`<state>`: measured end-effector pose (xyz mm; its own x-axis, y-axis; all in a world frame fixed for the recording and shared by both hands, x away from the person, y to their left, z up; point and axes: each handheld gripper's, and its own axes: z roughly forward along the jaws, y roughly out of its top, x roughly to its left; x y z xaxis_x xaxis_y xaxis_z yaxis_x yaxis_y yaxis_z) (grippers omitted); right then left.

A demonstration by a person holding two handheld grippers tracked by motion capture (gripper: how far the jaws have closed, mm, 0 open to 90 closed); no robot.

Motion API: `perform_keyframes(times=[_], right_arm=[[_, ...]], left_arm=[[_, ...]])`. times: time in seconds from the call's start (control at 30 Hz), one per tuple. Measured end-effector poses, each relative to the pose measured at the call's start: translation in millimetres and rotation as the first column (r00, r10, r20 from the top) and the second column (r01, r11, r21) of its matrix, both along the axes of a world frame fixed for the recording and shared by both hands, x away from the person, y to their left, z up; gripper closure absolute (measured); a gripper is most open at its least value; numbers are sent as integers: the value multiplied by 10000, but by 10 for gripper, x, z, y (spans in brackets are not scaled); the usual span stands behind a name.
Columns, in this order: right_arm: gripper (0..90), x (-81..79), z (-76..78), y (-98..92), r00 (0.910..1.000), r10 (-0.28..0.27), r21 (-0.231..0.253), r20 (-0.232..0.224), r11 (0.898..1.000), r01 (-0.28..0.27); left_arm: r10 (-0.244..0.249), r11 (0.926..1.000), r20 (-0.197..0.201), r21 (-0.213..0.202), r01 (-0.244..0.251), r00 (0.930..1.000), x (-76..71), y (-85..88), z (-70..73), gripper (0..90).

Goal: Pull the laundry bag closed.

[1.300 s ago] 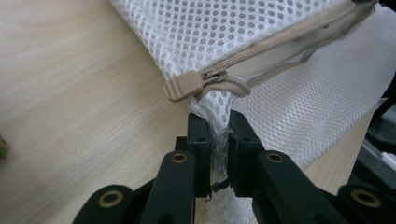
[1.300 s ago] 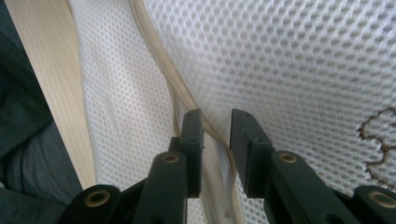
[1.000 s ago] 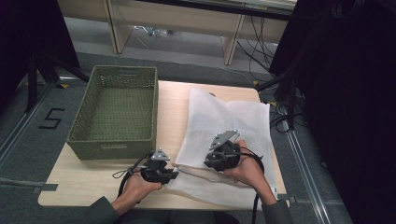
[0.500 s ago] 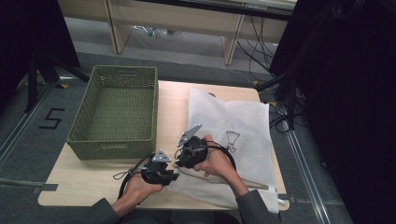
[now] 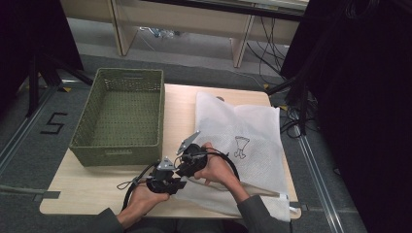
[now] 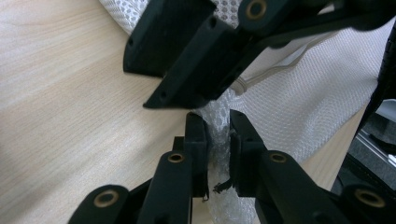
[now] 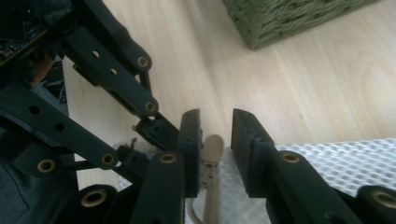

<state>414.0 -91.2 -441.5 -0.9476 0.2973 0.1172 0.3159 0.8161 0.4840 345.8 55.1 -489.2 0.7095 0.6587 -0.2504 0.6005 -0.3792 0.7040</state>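
A white mesh bag [image 5: 243, 126] with a small printed figure lies on the right half of the wooden table [image 5: 180, 102]. My left gripper [image 5: 180, 183] sits at the bag's near left corner. In the left gripper view it [image 6: 218, 140] is shut on a bunched fold of the mesh [image 6: 303, 102]. My right gripper [image 5: 181, 169] hovers just above it, almost touching. In the right gripper view its jaws [image 7: 215, 126] have just closed a little around a beige zipper pull [image 7: 212, 154]. The pull rests against one pad, and a gap is left to the other.
A green woven basket [image 5: 121, 111] stands on the left half of the table, its corner [image 7: 289, 18] just beyond my right gripper. Bare wood lies between basket and bag. Black cables trail from both grippers near the table's front edge.
My right hand has moved left across the bag, from its middle to the near left corner beside the left gripper. The left hand has stayed put.
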Motion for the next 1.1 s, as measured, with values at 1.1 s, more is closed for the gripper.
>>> perform_keyframes(times=[1.1], right_arm=[[787,-99,141,-278,9995,-312,53,3,9995,312]], left_arm=[[5,9998,-52,-188,-6,10000,-6,-12,5,814]])
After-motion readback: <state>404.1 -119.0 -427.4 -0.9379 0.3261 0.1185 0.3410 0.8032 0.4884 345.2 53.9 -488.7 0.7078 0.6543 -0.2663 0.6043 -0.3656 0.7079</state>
